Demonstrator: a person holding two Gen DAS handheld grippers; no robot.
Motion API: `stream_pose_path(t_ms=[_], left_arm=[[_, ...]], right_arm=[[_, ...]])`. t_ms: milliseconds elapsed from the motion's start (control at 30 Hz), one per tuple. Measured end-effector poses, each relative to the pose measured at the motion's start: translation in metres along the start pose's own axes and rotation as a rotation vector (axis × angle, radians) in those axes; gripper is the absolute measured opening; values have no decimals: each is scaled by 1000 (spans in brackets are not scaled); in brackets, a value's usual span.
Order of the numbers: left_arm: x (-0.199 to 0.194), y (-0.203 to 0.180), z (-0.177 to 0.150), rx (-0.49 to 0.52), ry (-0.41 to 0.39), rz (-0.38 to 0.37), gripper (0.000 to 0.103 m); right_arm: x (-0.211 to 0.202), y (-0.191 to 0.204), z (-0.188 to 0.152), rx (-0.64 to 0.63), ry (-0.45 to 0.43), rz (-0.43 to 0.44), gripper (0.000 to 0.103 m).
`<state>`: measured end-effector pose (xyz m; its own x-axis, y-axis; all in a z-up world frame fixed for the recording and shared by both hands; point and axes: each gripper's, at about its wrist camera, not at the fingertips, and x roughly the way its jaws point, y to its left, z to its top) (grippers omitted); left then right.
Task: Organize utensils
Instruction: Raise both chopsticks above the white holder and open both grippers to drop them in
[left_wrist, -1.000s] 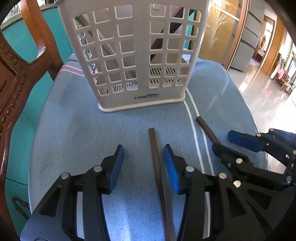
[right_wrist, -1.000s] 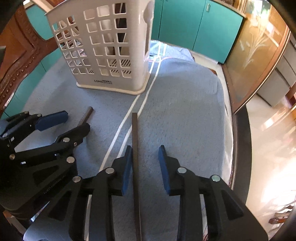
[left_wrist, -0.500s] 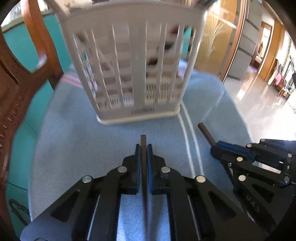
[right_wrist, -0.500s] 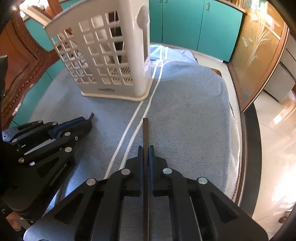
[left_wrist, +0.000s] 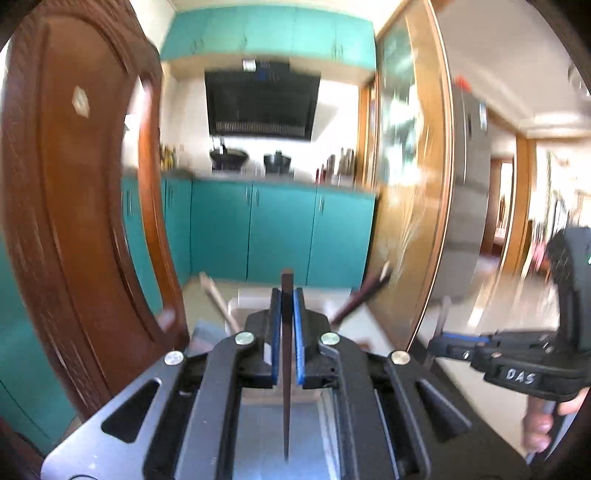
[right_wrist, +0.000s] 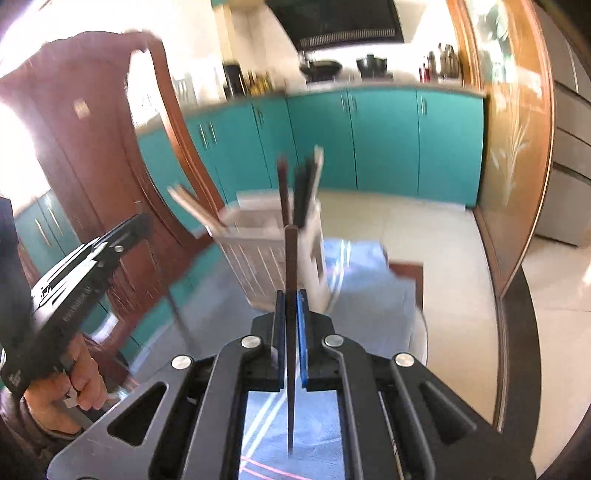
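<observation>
My left gripper (left_wrist: 287, 295) is shut on a dark brown chopstick (left_wrist: 286, 280) and holds it high, just above the white utensil basket (left_wrist: 240, 306). My right gripper (right_wrist: 291, 295) is shut on a second dark chopstick (right_wrist: 290, 254), raised off the table and pointing at the white slotted basket (right_wrist: 258, 254). Several utensils (right_wrist: 303, 184) stand in the basket. The right gripper also shows at the right of the left wrist view (left_wrist: 454, 341), and the left gripper at the left of the right wrist view (right_wrist: 110, 240).
A carved wooden chair back (left_wrist: 74, 206) stands close on the left. The blue towel (right_wrist: 369, 295) covers the table under the basket. Teal cabinets (left_wrist: 277, 229) and a glass door (left_wrist: 406, 184) lie behind.
Both grippers, shut on their chopsticks, have lifted off the towel and tilted up toward the basket top. The views are motion-blurred.
</observation>
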<state>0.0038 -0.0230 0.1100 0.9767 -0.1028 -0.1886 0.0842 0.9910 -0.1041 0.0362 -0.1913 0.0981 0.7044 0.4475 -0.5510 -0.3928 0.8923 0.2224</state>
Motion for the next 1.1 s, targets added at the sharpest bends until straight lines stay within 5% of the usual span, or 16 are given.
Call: stream_pose_path(t_ms=[167, 367, 767, 933, 1100], left_arm=[[-29, 6, 60, -30, -159, 9, 7], [-3, 22, 107, -155, -218, 42, 7], [78, 55, 87, -171, -142, 200, 7], [85, 61, 83, -202, -123, 186, 7], [70, 68, 95, -262, -188, 138, 7]], right_arm=[[-34, 4, 47, 25, -144, 47, 7], [-41, 11, 103, 57, -240, 38, 7], [-12, 22, 136, 101, -355, -17, 7], [18, 17, 131, 102, -319, -39, 7], [35, 10, 129, 118, -293, -49, 7]])
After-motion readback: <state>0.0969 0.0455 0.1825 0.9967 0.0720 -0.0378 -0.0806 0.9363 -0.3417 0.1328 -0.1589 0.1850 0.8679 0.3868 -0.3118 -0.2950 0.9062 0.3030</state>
